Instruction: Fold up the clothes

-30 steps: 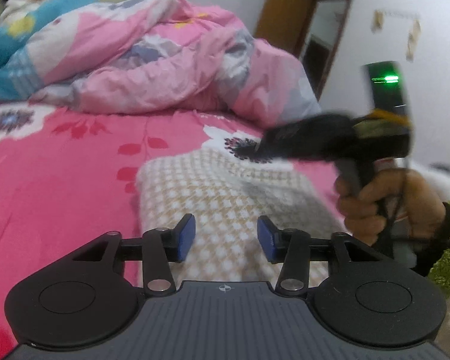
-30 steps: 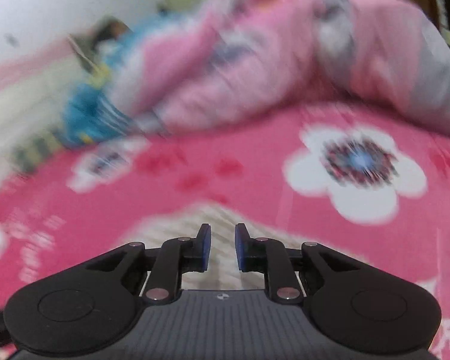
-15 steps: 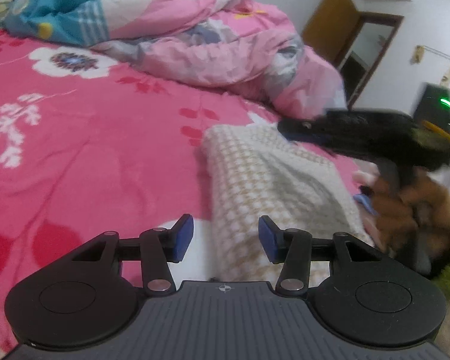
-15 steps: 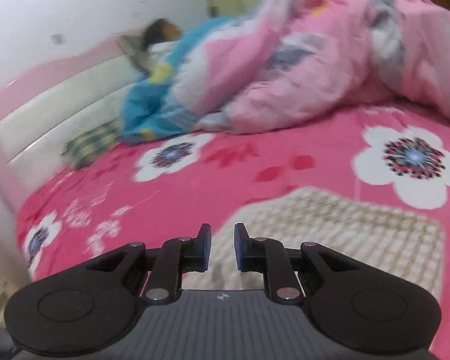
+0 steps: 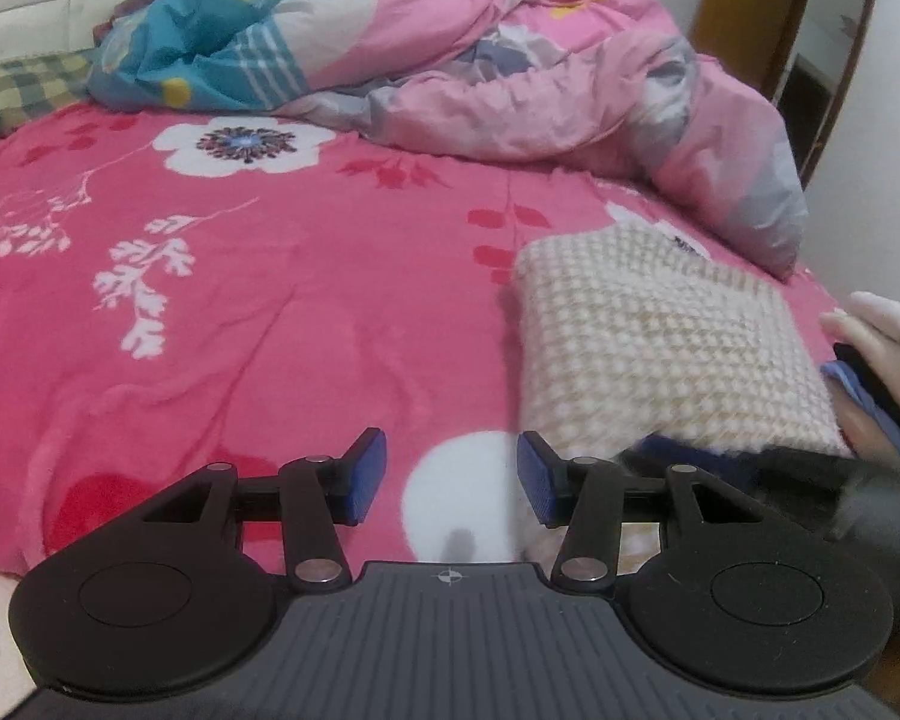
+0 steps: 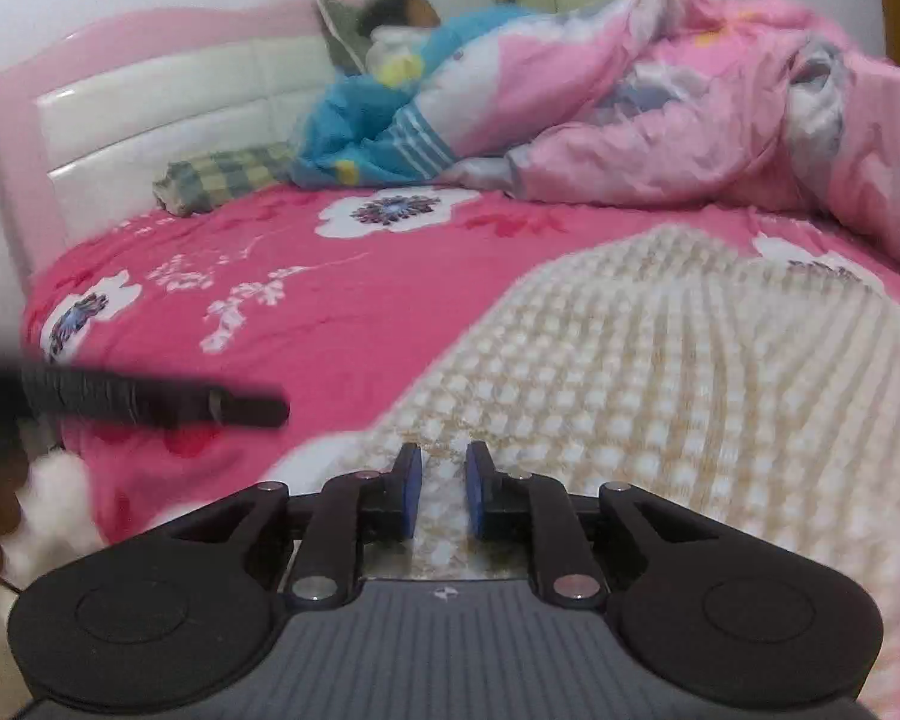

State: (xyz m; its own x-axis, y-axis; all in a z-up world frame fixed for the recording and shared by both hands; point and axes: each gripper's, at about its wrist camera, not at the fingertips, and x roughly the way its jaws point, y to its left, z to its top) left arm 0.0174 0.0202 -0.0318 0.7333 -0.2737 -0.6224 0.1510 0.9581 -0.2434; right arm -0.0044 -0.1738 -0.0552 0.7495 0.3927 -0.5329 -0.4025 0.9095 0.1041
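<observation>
Folded knit (image 6: 660,372) lies on the bed (image 5: 270,312), long axis running away; right gripper (image 6: 443,495), narrowly parted and empty, is poised over its near edge, left gripper (image 5: 450,480), wide apart, left of it.

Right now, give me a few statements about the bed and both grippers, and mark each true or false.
1. The cream knit garment lies folded on the pink floral bedspread. True.
2. The left gripper is clamped on the garment. False: it is open over the bedspread, holding nothing.
3. The right gripper is at the garment's near edge, jaws narrowly apart. True.
4. The crumpled quilt covers the garment. False: it lies beyond it, apart.
</observation>
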